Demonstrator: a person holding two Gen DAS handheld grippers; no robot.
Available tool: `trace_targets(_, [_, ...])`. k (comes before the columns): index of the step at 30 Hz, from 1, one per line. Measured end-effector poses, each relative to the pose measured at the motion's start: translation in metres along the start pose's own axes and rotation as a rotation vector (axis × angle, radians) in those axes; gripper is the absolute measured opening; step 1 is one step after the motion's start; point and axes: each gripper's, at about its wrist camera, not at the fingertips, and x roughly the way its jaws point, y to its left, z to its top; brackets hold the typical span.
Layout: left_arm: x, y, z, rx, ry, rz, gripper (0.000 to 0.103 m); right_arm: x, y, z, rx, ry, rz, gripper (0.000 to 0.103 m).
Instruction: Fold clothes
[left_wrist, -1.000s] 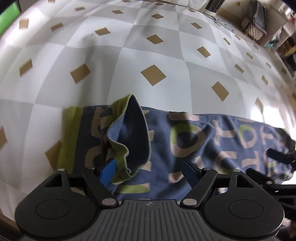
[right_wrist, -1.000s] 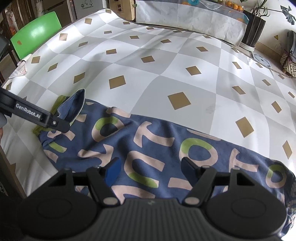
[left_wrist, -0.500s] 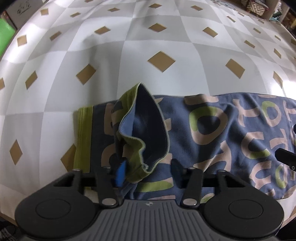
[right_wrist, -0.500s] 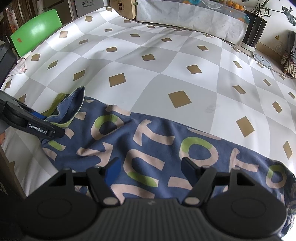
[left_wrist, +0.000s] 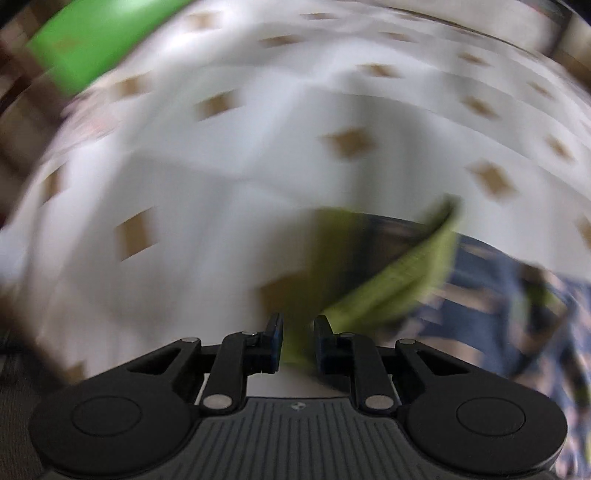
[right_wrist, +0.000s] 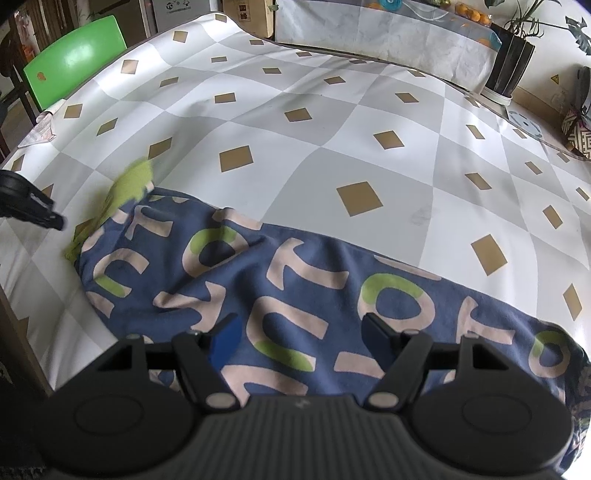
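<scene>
A blue garment (right_wrist: 295, 295) printed with large beige and lime-green letters lies stretched flat across the near part of a table, on a tablecloth (right_wrist: 332, 129) of grey and white checks with small brown diamonds. Its lime-green ribbed hem (right_wrist: 122, 195) forms the end of the garment that sits at the left in the right wrist view, close to the table's near left corner. In the left wrist view, which is heavily motion-blurred, the left gripper (left_wrist: 297, 347) has its jaws drawn close together, having just been closing, and a strip of the green hem (left_wrist: 391, 291) runs down between the blue pads, which appear to pinch it; from there the green band rises to the right and meets the blue cloth. The same gripper shows as a dark blurred shape at the left edge of the right wrist view, just beside the hem. The right gripper (right_wrist: 299, 338) is held above the middle of the garment with its jaws spread wide; printed cloth shows in the gap between the blue pads (right_wrist: 225, 338), and nothing is clamped. A green chair (right_wrist: 77, 59) stands beyond the table's far left corner, and a potted plant (right_wrist: 513, 55) stands past its far right side.
</scene>
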Motion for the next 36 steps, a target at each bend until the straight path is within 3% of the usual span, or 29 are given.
trace_targets(2, [0.005,0.015,0.001,-0.064,0.016,0.071,0.017,0.0,0.0,0.0,-0.002,-0.002,0.0,0.07])
trace_targets(4, [0.007,0.023,0.001,-0.108,0.03,0.076,0.017,0.0,0.0,0.0,-0.003,-0.001,-0.001,0.07])
trace_targets(13, [0.006,0.006,0.006,-0.162,0.033,-0.21,0.031,0.002,0.004,-0.001,-0.026,0.01,-0.014,0.07])
trace_targets(16, [0.005,-0.006,0.011,-0.125,-0.001,-0.26,0.043,0.003,0.007,-0.002,-0.04,0.013,-0.013,0.07])
trace_targets(20, [0.009,-0.017,0.018,-0.067,-0.021,-0.276,0.049,0.005,0.012,-0.003,-0.069,0.02,-0.019,0.07])
trace_targets(23, [0.016,-0.019,0.018,-0.056,0.038,-0.276,0.051,0.006,0.015,-0.004,-0.094,0.023,-0.031,0.07])
trace_targets(32, [0.034,-0.013,0.008,-0.113,0.143,-0.275,0.051,0.007,0.021,-0.004,-0.129,0.021,-0.045,0.071])
trace_targets(36, [0.041,-0.009,0.003,-0.174,0.171,-0.316,0.051,0.008,0.019,-0.005,-0.132,0.025,-0.06,0.071])
